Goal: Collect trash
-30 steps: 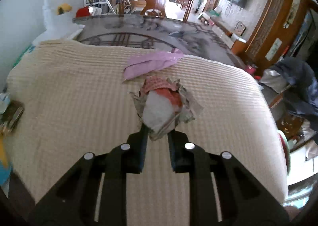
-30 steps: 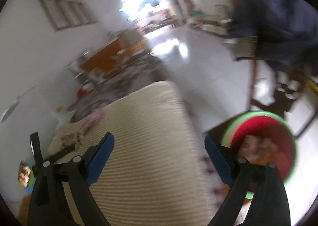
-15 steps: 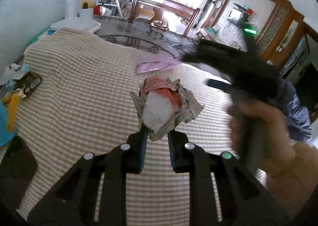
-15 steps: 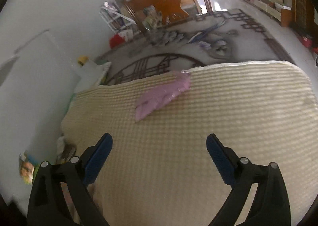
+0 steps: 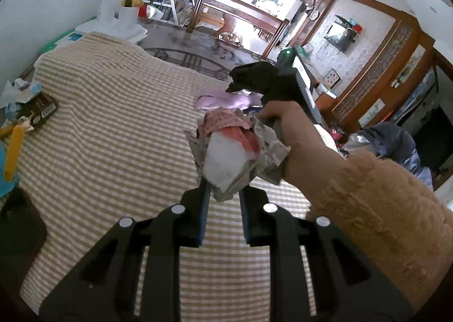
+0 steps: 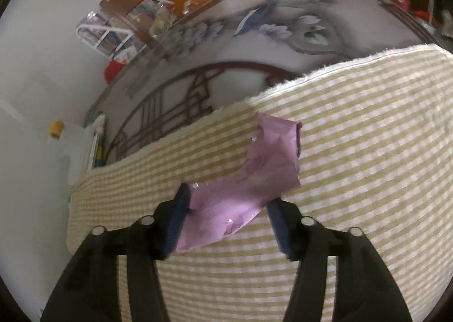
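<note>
My left gripper [image 5: 223, 194] is shut on a crumpled wad of newspaper with red and white scraps [image 5: 232, 149], held above the checked cloth [image 5: 113, 129]. A purple wrapper [image 6: 243, 189] lies flat on the cloth near its far edge; it also shows in the left wrist view [image 5: 223, 101]. My right gripper [image 6: 226, 206] is open, its fingers on either side of the wrapper's near end, close to the cloth. In the left wrist view the right hand and its black gripper body [image 5: 271, 84] reach over the wrapper.
A dark packet and crumpled tissue [image 5: 31, 104] lie at the cloth's left edge, next to a yellow and blue object [image 5: 11, 158]. Beyond the cloth is a glass tabletop with a painted pattern [image 6: 254, 39]. Chairs and a shelf stand behind.
My right gripper has swung over the table, moved down to the purple wrapper and narrowed around it. My left gripper still holds the newspaper wad and has drifted a little.
</note>
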The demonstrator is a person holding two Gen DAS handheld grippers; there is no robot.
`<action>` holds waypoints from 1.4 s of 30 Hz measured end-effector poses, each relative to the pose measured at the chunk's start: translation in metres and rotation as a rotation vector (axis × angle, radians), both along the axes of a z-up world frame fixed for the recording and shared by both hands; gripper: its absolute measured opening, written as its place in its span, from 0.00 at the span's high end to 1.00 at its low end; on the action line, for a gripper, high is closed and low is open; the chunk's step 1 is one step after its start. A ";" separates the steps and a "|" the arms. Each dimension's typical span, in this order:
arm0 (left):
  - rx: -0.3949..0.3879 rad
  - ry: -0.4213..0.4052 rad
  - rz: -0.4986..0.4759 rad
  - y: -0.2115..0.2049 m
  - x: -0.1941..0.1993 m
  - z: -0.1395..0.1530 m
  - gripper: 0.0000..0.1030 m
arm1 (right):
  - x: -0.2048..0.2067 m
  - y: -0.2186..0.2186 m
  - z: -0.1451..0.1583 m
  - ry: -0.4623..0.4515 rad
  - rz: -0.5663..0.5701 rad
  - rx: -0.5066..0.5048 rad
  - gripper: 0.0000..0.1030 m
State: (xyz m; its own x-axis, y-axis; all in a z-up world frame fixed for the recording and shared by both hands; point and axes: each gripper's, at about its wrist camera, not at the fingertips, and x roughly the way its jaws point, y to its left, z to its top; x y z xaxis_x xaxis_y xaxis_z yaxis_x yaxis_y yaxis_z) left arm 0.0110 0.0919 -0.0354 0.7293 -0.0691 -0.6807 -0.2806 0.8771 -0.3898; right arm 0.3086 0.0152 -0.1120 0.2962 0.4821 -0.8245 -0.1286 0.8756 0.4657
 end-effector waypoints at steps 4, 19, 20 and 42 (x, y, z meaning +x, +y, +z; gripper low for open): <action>0.017 0.003 0.001 -0.001 0.002 0.000 0.82 | -0.020 -0.019 0.014 -0.017 0.051 0.038 0.64; 0.060 0.044 0.002 -0.009 0.009 -0.010 0.82 | -0.168 -0.167 0.077 -0.252 0.140 -0.020 0.65; 0.064 0.045 0.002 -0.010 0.009 -0.010 0.82 | -0.177 -0.172 0.078 -0.264 0.147 -0.038 0.65; 0.278 0.021 -0.054 -0.056 0.002 0.000 0.81 | -0.277 -0.261 0.074 -0.370 0.076 -0.149 0.66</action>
